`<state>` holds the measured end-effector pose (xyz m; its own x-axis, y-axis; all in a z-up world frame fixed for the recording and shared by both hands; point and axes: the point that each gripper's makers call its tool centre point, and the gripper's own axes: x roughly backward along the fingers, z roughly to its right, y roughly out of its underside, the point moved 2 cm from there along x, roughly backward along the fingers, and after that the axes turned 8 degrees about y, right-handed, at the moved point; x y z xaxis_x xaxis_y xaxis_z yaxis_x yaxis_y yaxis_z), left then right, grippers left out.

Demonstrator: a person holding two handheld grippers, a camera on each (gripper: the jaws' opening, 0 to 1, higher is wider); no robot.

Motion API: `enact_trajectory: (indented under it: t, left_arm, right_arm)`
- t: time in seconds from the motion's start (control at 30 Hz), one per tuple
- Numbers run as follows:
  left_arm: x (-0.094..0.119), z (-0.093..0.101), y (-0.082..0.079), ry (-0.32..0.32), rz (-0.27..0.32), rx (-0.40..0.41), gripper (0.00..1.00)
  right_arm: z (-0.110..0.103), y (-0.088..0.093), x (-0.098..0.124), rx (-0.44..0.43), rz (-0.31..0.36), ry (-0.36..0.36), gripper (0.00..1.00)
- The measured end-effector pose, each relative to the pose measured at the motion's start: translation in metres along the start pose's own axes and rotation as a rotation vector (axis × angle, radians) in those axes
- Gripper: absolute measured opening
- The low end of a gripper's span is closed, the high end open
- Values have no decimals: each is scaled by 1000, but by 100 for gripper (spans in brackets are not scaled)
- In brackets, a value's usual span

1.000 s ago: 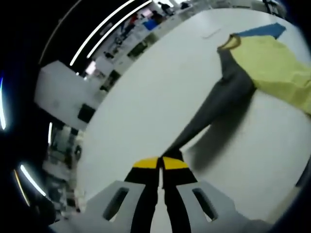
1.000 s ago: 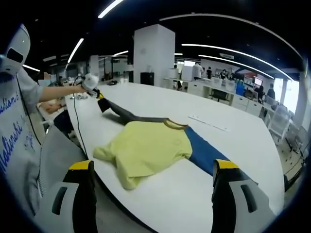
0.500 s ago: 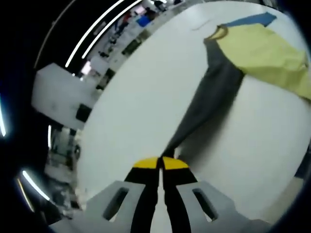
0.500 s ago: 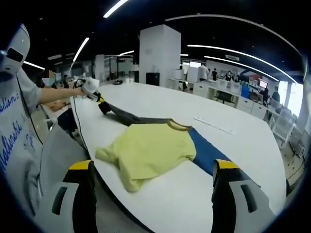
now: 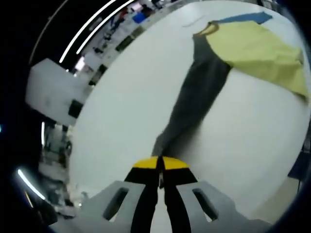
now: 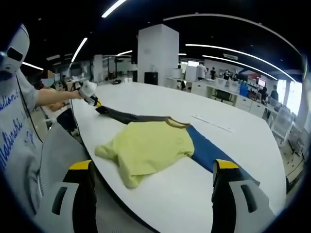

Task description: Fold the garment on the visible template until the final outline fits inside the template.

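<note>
A long-sleeved garment lies on the white table (image 6: 146,97): yellow body (image 6: 150,145), grey sleeve (image 6: 129,116), blue sleeve (image 6: 209,153). My left gripper (image 5: 160,162) is shut on the cuff of the grey sleeve (image 5: 194,92), which stretches away from it to the yellow body (image 5: 252,48), with the blue sleeve (image 5: 243,18) beyond. In the right gripper view the left gripper (image 6: 92,99) holds that cuff low over the table's far left. My right gripper (image 6: 154,167) stands open, back from the near table edge, with nothing between its jaws.
A thin pale strip (image 6: 209,124) lies on the table behind the garment. A person's arm and grey lettered shirt (image 6: 14,136) are at the left. A white column (image 6: 153,53) and rows of desks stand beyond the table.
The left gripper has pulled the grey sleeve outward and lowered it, so the sleeve now runs straighter and close to the table. The right gripper has stayed open in place.
</note>
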<state>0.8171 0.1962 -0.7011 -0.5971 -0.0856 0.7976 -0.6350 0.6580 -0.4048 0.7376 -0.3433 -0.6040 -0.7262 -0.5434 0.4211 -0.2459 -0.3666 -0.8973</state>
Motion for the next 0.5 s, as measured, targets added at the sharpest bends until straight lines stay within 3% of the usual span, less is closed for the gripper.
enact_trajectory:
  t: [0.5]
  left_arm:
    - [-5, 50, 10, 76, 6, 63, 0]
  right_arm:
    - [-5, 0, -1, 3, 8, -26, 100]
